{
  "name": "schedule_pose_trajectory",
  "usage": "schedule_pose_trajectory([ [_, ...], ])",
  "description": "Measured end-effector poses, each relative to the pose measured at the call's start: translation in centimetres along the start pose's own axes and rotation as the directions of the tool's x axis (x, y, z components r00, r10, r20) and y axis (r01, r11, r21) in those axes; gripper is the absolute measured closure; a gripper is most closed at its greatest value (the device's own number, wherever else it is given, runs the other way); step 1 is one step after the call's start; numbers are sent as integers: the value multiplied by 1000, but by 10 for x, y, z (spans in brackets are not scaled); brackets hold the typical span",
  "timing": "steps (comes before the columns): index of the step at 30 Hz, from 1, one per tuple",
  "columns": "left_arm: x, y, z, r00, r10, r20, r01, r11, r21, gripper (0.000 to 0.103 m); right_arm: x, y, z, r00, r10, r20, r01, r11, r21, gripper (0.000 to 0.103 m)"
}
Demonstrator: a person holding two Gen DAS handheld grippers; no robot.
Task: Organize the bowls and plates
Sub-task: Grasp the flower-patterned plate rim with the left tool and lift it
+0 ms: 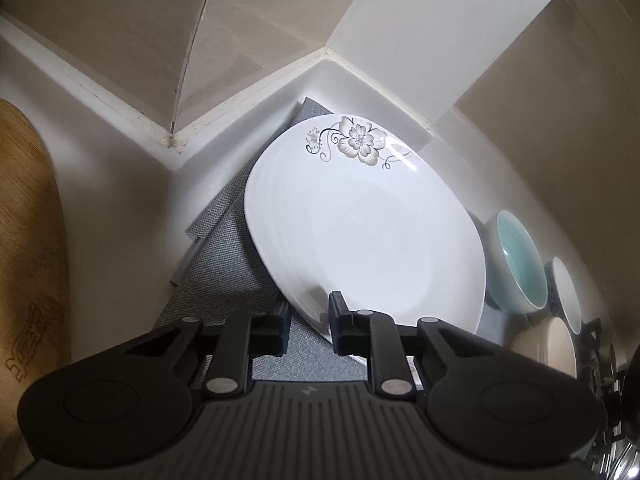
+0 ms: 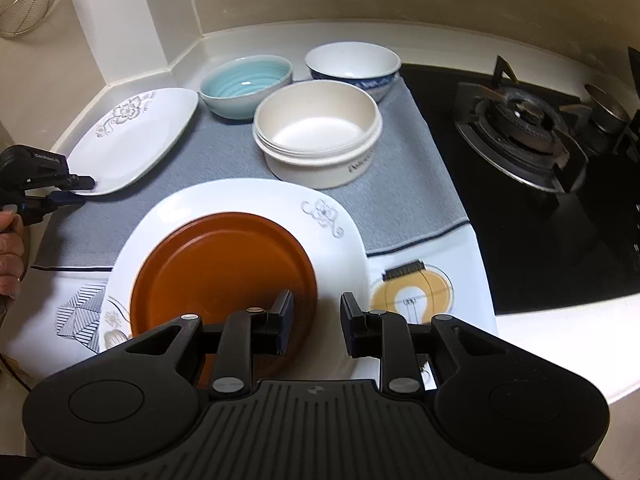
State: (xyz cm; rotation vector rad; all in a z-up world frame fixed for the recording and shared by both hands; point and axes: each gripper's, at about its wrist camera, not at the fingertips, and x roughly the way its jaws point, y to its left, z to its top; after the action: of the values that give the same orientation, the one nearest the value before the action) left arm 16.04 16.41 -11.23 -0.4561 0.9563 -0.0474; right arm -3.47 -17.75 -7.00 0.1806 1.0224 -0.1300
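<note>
While the person's hand (image 2: 10, 248) is gripping its handle at the left edge of the right wrist view, the left gripper (image 1: 310, 308) is pointing down at the near corner of a white flowered plate (image 1: 360, 220). Its 2 fingers are sitting close together with the plate's rim running between them, 1 finger lying on top of the rim and the other under it, so the jaws are clamping that rim. This plate is lying at the back left of the grey mat (image 1: 224, 264), close to the corner of the counter's white upstand. A wooden board (image 1: 24, 220) is showing at the far left.

Beside that plate, 3 bowls are standing on the mat: a teal bowl (image 2: 246, 82) just beside the plate, a blue-patterned bowl (image 2: 352, 64) beyond it, and a cream bowl (image 2: 316, 132) in front of the 2, all upright.

Nearer the camera, an orange plate (image 2: 224, 264) is resting inside a larger white plate (image 2: 248, 200), which is overlapping the mat's front edge. The right gripper (image 2: 316, 304) is hanging over this pair with its fingers apart and nothing between them, 1 finger over the orange plate and 1 over the white rim. A gas burner (image 2: 520, 120) is sitting to the right of the mat.
</note>
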Motion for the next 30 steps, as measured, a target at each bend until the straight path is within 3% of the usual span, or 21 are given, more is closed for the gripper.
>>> schedule_pose_trajectory([
  [17,-69,31,-56,995,25,-98,-25,1000,7,81,8,40,20,998,69,4,-68,994,-80,75],
  [28,-73,35,-45,995,86,-58,-80,991,104,77,13,83,49,986,161,31,-153,972,-176,75],
  [30,-74,39,-39,995,96,-42,-90,989,115,71,15,88,52,984,174,33,-165,969,-185,75],
])
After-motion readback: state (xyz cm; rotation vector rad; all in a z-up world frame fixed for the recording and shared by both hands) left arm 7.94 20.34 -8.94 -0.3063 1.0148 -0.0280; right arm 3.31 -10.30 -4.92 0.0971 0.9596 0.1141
